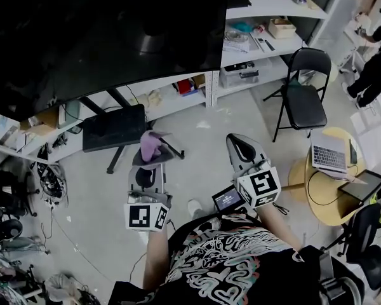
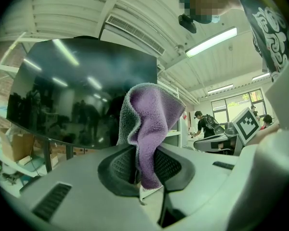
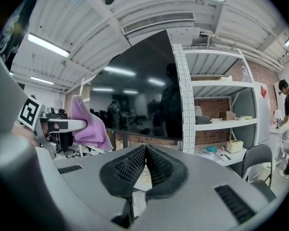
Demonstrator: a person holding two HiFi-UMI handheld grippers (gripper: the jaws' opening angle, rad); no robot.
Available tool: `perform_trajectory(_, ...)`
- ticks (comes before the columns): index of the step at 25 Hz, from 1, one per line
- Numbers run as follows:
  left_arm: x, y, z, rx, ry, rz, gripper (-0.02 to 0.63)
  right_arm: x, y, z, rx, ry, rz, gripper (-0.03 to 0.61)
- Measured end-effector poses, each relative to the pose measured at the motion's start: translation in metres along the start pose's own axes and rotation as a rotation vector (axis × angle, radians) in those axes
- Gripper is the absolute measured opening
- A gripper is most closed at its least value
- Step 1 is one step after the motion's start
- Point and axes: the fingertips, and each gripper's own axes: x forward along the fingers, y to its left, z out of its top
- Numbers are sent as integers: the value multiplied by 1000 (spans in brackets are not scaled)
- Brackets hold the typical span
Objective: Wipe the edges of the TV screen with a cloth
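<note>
Open room: bare floor (image 1: 241, 116) lay ahead of both grippers, free up to the TV screen (image 1: 101, 30). The right side was tighter, with a round table (image 1: 317, 208) carrying a laptop (image 1: 329, 156) near the right forearm and a folding chair (image 1: 305, 94) past it. A small dark monitor (image 1: 114, 127) sat under the screen's lower edge, just left of the left gripper's line. The lower edge ran above and ahead of the grippers. The screen's right edge sat against the upright of the white shelf (image 1: 267, 43).

Left gripper (image 2: 143, 165): jaws clamped on the purple cloth (image 2: 151, 124). It was pinched at its lower part, the rest standing loose above the tips. The cloth was clear of the screen, no contact.

Right gripper (image 3: 145, 160): jaws closed against each other, nothing between them.

Pose: both were held in front of the torso, side by side and apart, pointing forward and up. The left faced the screen's front. The right faced the screen's right edge at the shelf upright.
</note>
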Motion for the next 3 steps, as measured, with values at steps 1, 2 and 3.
perform_trajectory(1,0,0,0,0,-1,0,69,0,0,-1,-1,2,1,29)
perform_trajectory(2,1,0,-1,0,-1,0,69,1,0,-2,-2,3,3,29)
perform_trajectory(3,1,0,-1,0,-2,0,69,1,1,-3,-3,5,4,29)
